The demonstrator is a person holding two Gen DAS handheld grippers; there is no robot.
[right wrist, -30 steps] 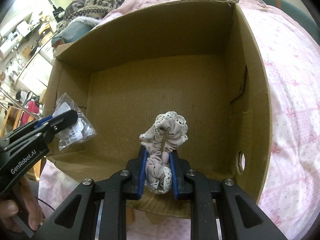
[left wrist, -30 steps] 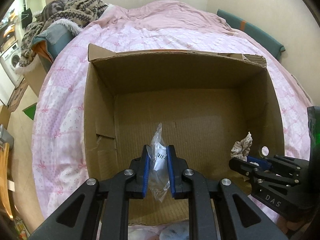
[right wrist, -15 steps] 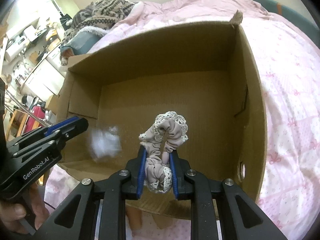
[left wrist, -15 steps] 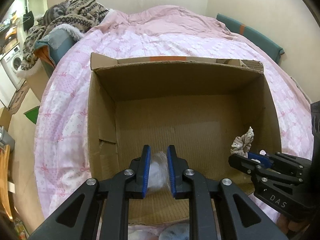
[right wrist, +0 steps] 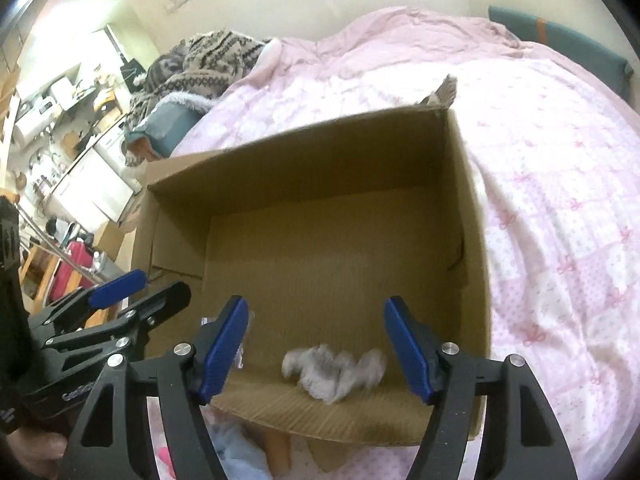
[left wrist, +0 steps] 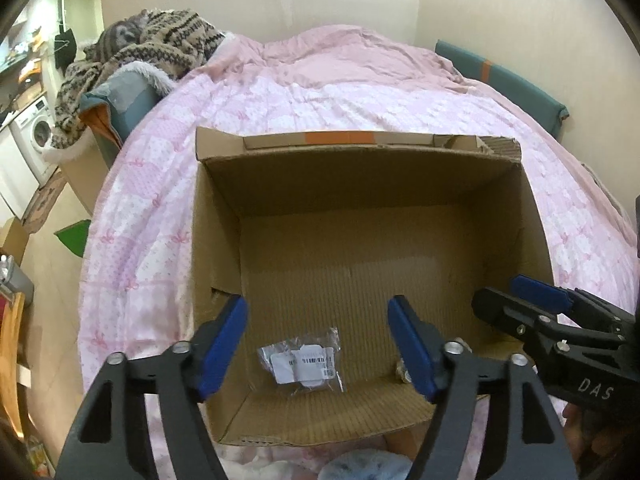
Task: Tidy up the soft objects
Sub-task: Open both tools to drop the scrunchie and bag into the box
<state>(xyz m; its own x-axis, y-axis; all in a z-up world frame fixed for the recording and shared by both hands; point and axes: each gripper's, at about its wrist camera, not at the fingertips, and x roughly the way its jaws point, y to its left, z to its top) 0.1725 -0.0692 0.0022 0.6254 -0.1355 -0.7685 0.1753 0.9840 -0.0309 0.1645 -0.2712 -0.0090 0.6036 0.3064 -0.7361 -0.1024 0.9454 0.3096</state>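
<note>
An open cardboard box (left wrist: 216, 240) stands on a pink bed; it also shows in the right wrist view (right wrist: 468, 240). A clear plastic packet with a barcode label (left wrist: 302, 364) lies on the box floor near the front wall. A beige lace-trimmed scrunchie (right wrist: 334, 370) lies, blurred, on the box floor to its right. My left gripper (left wrist: 318, 346) is open and empty above the packet. My right gripper (right wrist: 314, 352) is open and empty above the scrunchie. Each gripper shows at the edge of the other's view.
The pink quilted bedspread (left wrist: 360, 92) surrounds the box. A patterned knit blanket (left wrist: 160, 44) and a teal cushion (left wrist: 124, 100) lie at the far left. Pale blue soft cloth (left wrist: 368, 466) lies just in front of the box. A kitchen area (right wrist: 60, 132) is to the left.
Both grippers opened. The packet dropped from my left gripper and the scrunchie from my right gripper onto the box floor. Both grippers pulled back and up from the box.
</note>
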